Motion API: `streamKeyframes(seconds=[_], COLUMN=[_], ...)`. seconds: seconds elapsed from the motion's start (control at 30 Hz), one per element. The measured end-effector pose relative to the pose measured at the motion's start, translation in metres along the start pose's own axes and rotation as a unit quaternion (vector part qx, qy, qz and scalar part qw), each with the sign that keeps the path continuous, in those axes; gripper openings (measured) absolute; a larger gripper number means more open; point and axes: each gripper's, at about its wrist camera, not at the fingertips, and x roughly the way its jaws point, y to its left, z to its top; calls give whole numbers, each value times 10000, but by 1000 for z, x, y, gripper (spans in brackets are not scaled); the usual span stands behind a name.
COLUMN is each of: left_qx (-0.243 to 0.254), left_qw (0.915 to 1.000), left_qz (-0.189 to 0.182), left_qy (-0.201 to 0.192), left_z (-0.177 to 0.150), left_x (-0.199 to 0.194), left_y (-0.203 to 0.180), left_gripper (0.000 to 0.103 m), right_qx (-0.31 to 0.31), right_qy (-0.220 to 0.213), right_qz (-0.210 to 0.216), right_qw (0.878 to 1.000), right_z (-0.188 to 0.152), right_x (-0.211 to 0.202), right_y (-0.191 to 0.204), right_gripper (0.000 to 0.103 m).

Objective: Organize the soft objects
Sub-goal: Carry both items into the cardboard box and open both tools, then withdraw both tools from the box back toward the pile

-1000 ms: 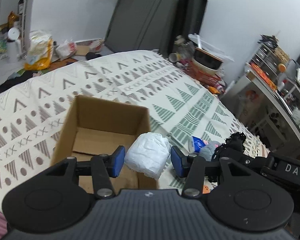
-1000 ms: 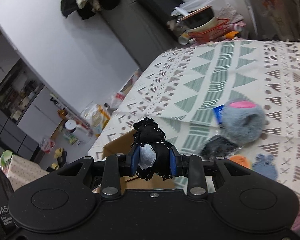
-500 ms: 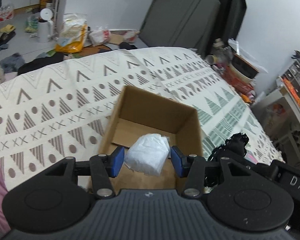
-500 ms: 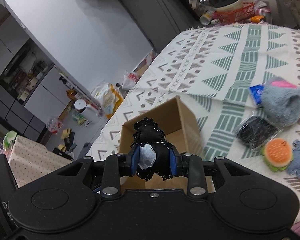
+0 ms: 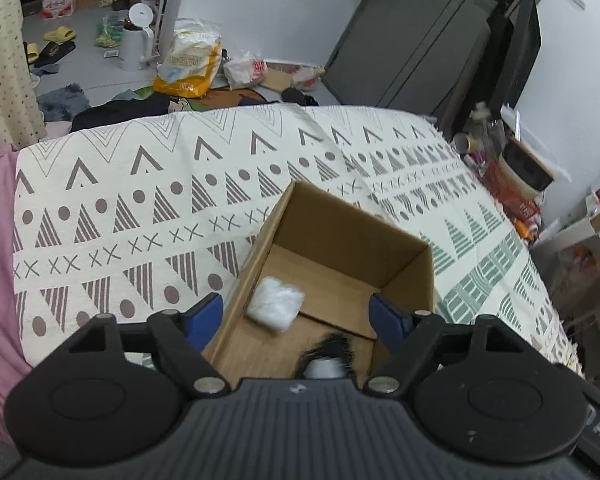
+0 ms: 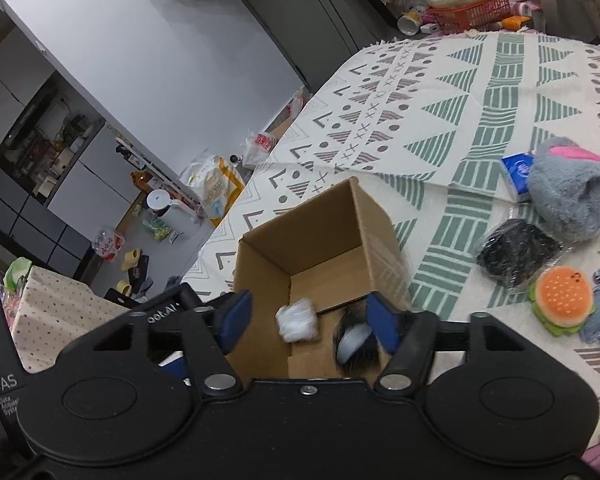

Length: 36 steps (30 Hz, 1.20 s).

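Left gripper (image 5: 296,314) and right gripper (image 6: 308,318), nearest the viewer, both hover above the cardboard box (image 5: 400,276) with jaws spread wide and nothing between the blue pads. Inside the box, the black-and-grey soft item (image 6: 354,344) lies at the near end against the right-hand wall; the white wrapped bundle (image 5: 275,305) rests on the floor just beyond, toward the left wall. The box stands on a patterned bedspread (image 5: 140,200). To its right lie a plush burger (image 6: 562,300), a black bundle (image 6: 518,250), and, farther off, a grey fluffy toy (image 6: 572,196).
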Motion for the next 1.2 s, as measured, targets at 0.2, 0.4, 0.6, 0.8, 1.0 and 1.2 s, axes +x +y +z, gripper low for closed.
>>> streamKeyframes(seconds=[0.2, 0.4, 0.6, 0.8, 1.0, 1.2], left_qx=[30, 357, 666, 1014, 1561, 1947], left_qw=[10000, 9993, 9973, 9931, 9844, 9747], left_qz=[13, -123, -314, -585, -815, -1063], left_qy=[68, 23, 2, -62, -31, 258], left_z=[-4, -16, -27, -38, -54, -76], left_x=[3, -1, -5, -11, -15, -10], left_y=[-11, -30, -48, -67, -94, -117], left_gripper=[81, 81, 81, 81, 81, 88], right_qx=[27, 128, 214, 237, 325, 639], right_qy=[-209, -488, -530, -554, -405, -310], right_qz=[-310, -695, -929, -1098, -1222, -1136], right_qw=[9993, 9963, 9940, 9921, 9911, 9910], right_z=[2, 9, 16, 16, 13, 6], right_x=[-26, -60, -83, -98, -105, -105], right_y=[-23, -57, -86, -107, -127, -148], right_gripper=[82, 91, 97, 101, 103, 103])
